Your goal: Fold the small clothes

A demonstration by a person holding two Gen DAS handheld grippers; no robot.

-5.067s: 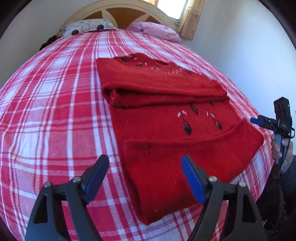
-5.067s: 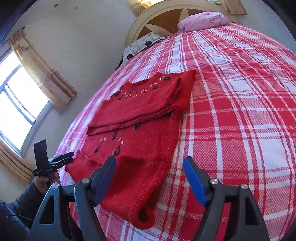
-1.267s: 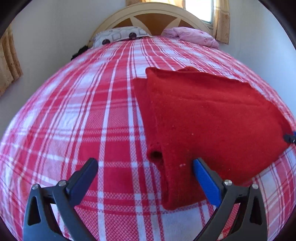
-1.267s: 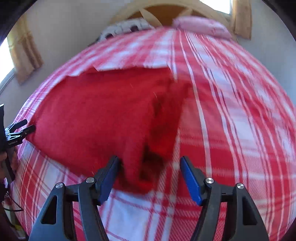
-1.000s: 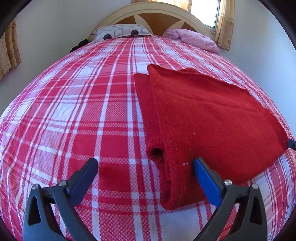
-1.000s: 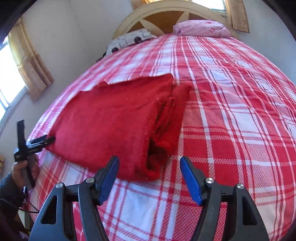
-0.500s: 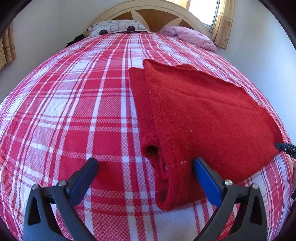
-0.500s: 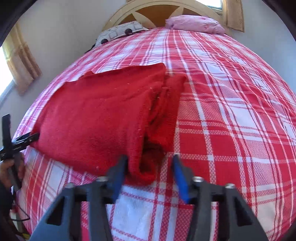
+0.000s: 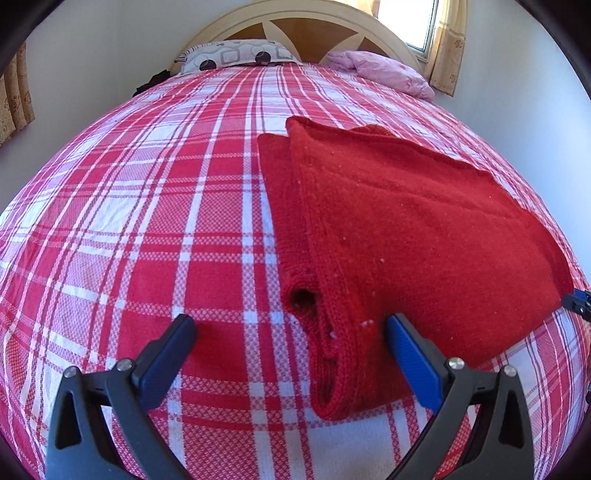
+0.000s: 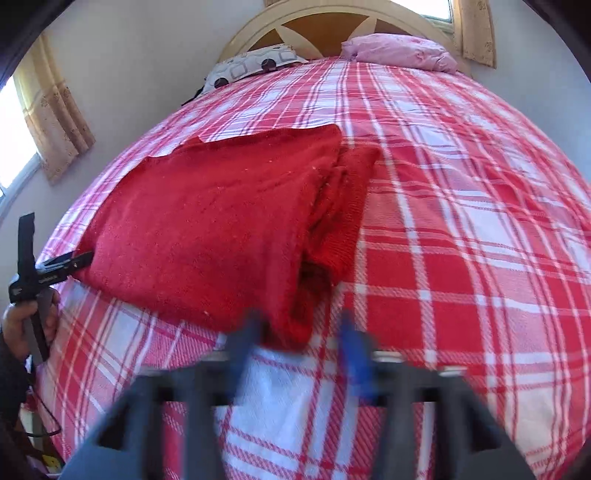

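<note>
Red sweater [image 9: 417,236] lies folded on the red-and-white plaid bedspread [image 9: 155,229], toward the bed's near edge, layered edges stacked on one side with a rolled sleeve opening showing. Left gripper [image 9: 290,341] hovers low at the sweater's near corner, jaws wide apart, nothing between them; right-hand blue pad just beside the knit. Right gripper [image 10: 299,345] sits at the opposite near corner, blurred, jaws partly apart, fabric edge just ahead of them. 2 pillows by the headboard [image 10: 332,29]: patterned pillow [image 9: 236,55], pink pillow [image 10: 402,50].
</note>
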